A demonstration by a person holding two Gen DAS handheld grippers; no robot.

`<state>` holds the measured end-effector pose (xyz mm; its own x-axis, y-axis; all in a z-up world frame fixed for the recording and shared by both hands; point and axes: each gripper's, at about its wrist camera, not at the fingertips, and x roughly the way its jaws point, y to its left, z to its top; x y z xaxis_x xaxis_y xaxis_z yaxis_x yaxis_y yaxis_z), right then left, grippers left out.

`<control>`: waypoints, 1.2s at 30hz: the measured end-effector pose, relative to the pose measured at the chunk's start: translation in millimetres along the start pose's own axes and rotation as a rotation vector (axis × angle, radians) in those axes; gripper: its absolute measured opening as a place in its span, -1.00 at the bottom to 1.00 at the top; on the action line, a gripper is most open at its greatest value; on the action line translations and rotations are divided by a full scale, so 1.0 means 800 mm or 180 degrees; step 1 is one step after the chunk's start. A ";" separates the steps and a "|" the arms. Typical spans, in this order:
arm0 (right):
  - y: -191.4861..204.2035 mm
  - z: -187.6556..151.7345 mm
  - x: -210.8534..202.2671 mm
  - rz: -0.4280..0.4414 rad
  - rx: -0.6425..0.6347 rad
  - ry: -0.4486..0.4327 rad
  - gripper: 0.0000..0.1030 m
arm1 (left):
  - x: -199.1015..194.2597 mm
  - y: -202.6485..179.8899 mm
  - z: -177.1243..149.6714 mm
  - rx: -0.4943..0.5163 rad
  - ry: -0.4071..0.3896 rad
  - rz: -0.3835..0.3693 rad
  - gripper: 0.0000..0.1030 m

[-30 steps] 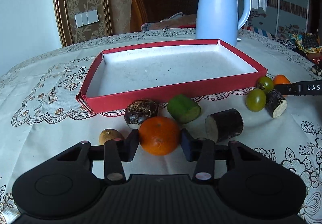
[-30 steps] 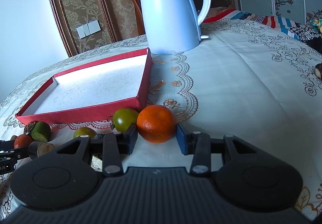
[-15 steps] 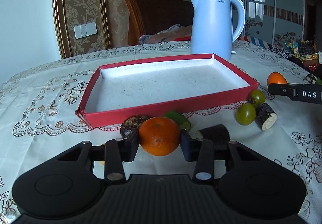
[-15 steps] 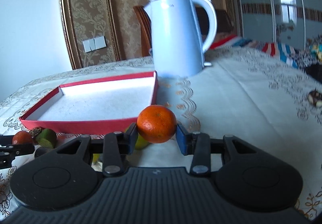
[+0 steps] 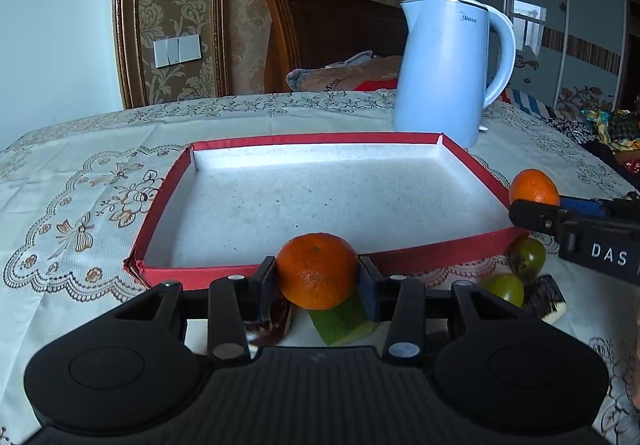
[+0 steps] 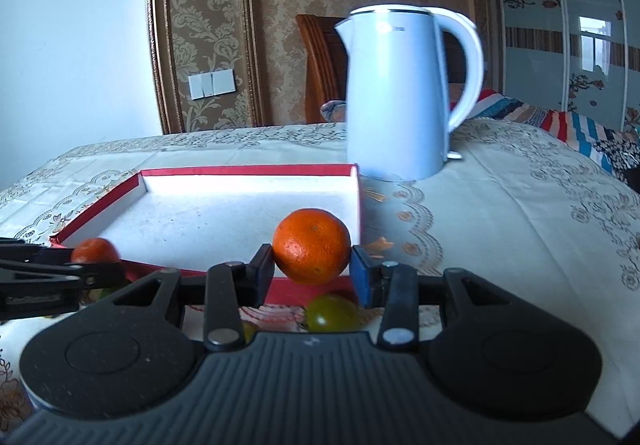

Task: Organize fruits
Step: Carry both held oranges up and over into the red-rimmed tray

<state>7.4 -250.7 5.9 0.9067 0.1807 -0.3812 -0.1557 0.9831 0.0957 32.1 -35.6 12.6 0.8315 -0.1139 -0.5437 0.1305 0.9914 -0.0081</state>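
**Both grippers hold an orange, lifted at the red tray's near edge**

Bench wears a cream embroidered cloth. Pale blue kettle stands upright behind the tray's far right corner. Red tray, shallow, white speckled floor, nothing inside it.

Left gripper: fingers closed partway onto the left orange, pads pressing both its sides. Fruit is round, bright orange, dimpled skin, small dark stem dot on top, pale scuff low on the front. It hangs clear of the cloth, in front of the tray's near wall.

Right gripper: fingers likewise clamped on the right orange, round, glossy, pitted peel, a few dark specks. It sits raised by the tray's near right corner, overlapping the wall in view.

On the cloth below the left gripper: green cut chunk, dark brown piece. Right of them, two green tomatoes, shiny, olive-green, close together, and a dark cut piece with a pale face just beside them.
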 end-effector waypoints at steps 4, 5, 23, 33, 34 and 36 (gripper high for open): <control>0.018 0.009 0.013 0.0024 -0.0089 0.0012 -0.25 | 0.005 0.002 0.011 -0.0059 -0.0055 0.0029 -0.19; 0.021 0.011 0.017 0.0030 -0.0104 0.0019 -0.25 | 0.007 0.003 0.014 -0.0059 -0.0068 0.0047 -0.19; 0.031 0.032 0.101 -0.0059 -0.0063 0.0373 -0.25 | 0.070 0.028 0.037 -0.0220 0.0120 0.0200 -0.19; 0.024 0.043 0.138 -0.0068 0.0085 0.0613 -0.25 | 0.101 0.036 0.042 -0.0284 0.0312 0.0239 -0.19; 0.023 0.043 0.140 -0.0072 0.0098 0.0638 -0.25 | 0.102 0.037 0.042 -0.0296 0.0320 0.0241 -0.19; 0.023 0.043 0.143 -0.0073 0.0102 0.0657 -0.25 | 0.105 0.036 0.043 -0.0287 0.0310 0.0271 -0.19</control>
<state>121.7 -212.5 -4.5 0.8097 0.1632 -0.5637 -0.1203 0.9863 0.1128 124.2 -18.7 -4.4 0.7806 -0.0267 -0.6245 0.0090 0.9995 -0.0314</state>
